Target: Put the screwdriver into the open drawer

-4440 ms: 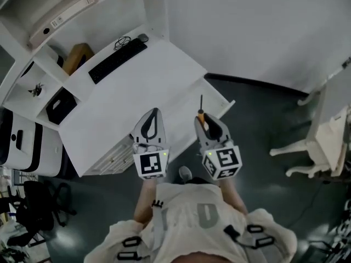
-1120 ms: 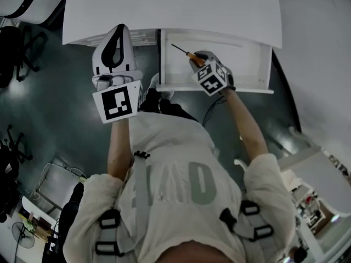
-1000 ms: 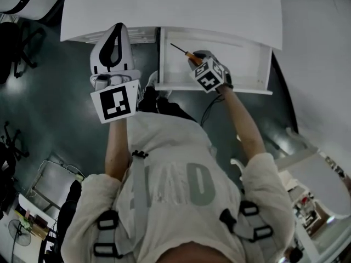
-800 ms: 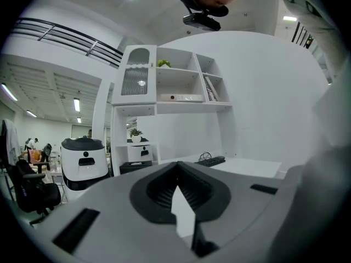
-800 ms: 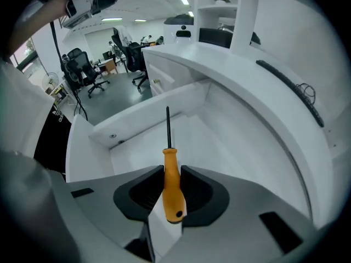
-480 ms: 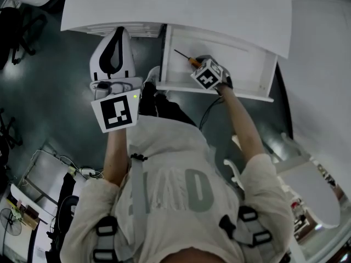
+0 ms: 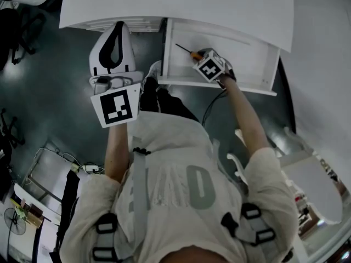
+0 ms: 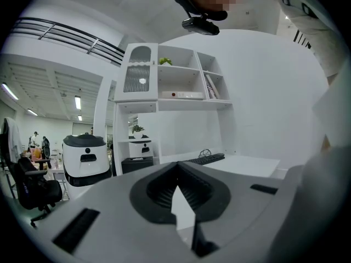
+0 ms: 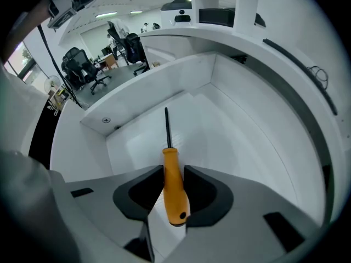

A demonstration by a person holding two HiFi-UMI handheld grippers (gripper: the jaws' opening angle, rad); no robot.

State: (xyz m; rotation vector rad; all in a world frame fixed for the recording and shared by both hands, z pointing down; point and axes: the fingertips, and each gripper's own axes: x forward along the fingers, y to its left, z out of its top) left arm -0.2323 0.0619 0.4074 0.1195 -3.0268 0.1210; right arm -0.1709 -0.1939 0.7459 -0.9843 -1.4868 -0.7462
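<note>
Presently, the right gripper (image 7: 198,55) is reaching down inside the open drawer (image 7: 219,84), and its fingers (image 9: 205,193) are clamping the orange handle of the screwdriver (image 9: 174,193) from both sides at a narrow spread. The butt of the handle is sitting just behind the finger pads, and the dark shaft is projecting straight ahead of the fingertips. In the right gripper view the shaft is pointing toward the drawer's far wall, with the white drawer floor lying beyond and on either side of the fingertips. Whether the shaft tip is touching that floor cannot be determined. In the head view the screwdriver (image 7: 186,50) is showing ahead of the fingers within the drawer's left half, and the drawer is standing pulled out from under the white counter (image 7: 175,4). The left gripper (image 7: 118,25) is hanging outside the drawer, beside its left wall and above the dark floor (image 7: 49,92). Its fingers (image 8: 159,188) are meeting at the tips with nothing between them. Beyond those fingertips, the left gripper view is showing the counter surface, a black keyboard (image 8: 205,159) and a white shelf unit (image 8: 175,92), all well apart from the fingers.
</note>
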